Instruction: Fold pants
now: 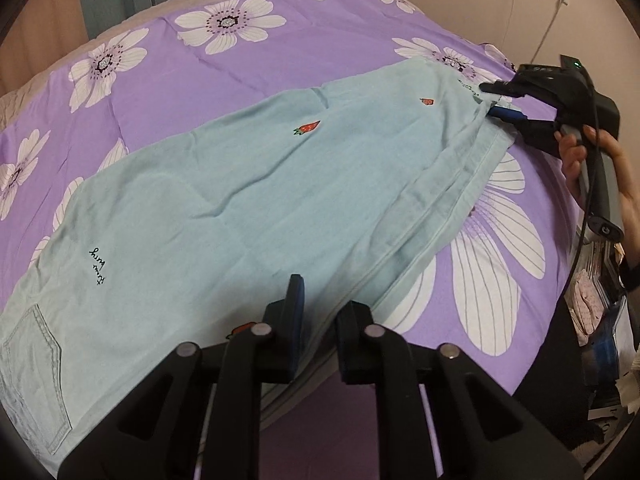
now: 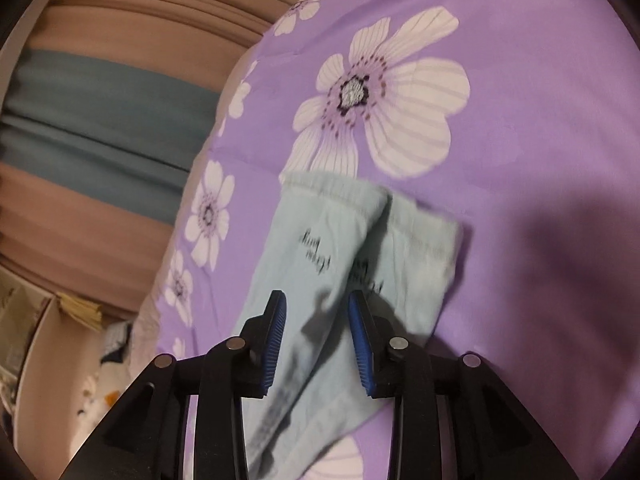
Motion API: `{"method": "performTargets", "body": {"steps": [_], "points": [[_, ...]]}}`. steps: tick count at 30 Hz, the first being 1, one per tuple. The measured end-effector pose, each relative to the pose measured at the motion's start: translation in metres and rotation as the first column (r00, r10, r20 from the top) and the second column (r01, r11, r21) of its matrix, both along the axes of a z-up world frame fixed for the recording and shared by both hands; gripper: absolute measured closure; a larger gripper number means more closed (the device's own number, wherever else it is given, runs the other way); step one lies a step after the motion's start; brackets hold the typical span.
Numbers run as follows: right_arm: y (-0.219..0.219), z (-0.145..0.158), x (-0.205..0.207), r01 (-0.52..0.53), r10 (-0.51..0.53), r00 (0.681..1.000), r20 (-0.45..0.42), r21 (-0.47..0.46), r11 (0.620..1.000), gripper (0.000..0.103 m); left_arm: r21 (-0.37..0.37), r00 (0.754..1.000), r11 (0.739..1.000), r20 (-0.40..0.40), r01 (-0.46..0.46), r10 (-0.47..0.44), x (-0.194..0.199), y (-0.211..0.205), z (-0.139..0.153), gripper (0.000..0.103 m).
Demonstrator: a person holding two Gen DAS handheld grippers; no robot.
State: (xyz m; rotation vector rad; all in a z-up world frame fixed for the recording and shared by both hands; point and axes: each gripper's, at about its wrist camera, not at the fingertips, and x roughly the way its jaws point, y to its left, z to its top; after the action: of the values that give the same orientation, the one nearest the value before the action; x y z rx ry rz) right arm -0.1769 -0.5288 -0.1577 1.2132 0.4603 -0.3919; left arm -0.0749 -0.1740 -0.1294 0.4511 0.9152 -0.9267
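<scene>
Matt cotton pants [image 1: 248, 200] on smooth printed bedsheet [image 1: 320, 52]

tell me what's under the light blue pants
The pants lie flat on a purple bedspread printed with white flowers, which shows all around them. Whether anything else lies beneath is hidden by the cloth.

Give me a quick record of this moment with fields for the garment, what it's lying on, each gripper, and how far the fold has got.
garment: light blue pants with small strawberry prints and a back pocket
surface: purple bedspread with white flowers
layout: legs stacked, spread flat along the bed
left gripper: shut, at the near edge of the pants; whether it pinches fabric is unclear
right gripper: open, at the leg cuffs, cloth between the pads but not pinched
right hand: around the gripper handle
fold progress: lengthwise fold done, crosswise fold not yet
</scene>
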Motion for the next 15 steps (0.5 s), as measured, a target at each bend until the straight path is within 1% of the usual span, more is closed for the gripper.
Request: {"method": "performTargets", "body": {"steps": [2, 3, 5, 8, 11, 13, 15], "points": [[-0.002, -0.001, 0.008, -0.024, 0.024, 0.999, -0.033, -0.018, 1.000, 0.072, 0.000, 1.000, 1.000, 0.013, -0.002, 0.002, -0.003, 0.000, 0.000, 0.092], [-0.002, 0.000, 0.011, -0.033, 0.031, 0.998, -0.054, -0.039, 0.999, 0.083, 0.000, 1.000, 1.000, 0.019, -0.003, 0.003, -0.004, 0.000, 0.001, 0.093], [-0.001, 0.000, 0.010, -0.045, 0.037, 0.995, -0.094, -0.086, 0.995, 0.098, 0.000, 1.000, 1.000, 0.025, -0.005, 0.005, -0.005, 0.000, 0.002, 0.093], [0.003, 0.006, 0.002, -0.058, 0.042, 0.993, -0.106, -0.149, 0.987, 0.099, -0.010, 0.999, 1.000, 0.035, -0.011, 0.011, -0.006, 0.001, 0.008, 0.093], [0.010, 0.021, -0.012, -0.060, 0.041, 0.995, -0.093, -0.209, 0.976, 0.099, -0.035, 0.999, 0.999, 0.051, -0.004, 0.006, -0.011, 0.006, 0.017, 0.093], [0.012, 0.024, -0.019, -0.070, 0.052, 0.995, -0.089, -0.220, 0.973, 0.099, -0.039, 0.999, 0.999, 0.046, 0.001, 0.001, -0.012, 0.007, 0.018, 0.093], [0.012, 0.019, -0.020, -0.072, 0.045, 0.990, -0.133, -0.207, 0.976, 0.099, -0.029, 0.999, 1.000, 0.052, 0.007, -0.006, -0.016, 0.007, 0.015, 0.093]]}}
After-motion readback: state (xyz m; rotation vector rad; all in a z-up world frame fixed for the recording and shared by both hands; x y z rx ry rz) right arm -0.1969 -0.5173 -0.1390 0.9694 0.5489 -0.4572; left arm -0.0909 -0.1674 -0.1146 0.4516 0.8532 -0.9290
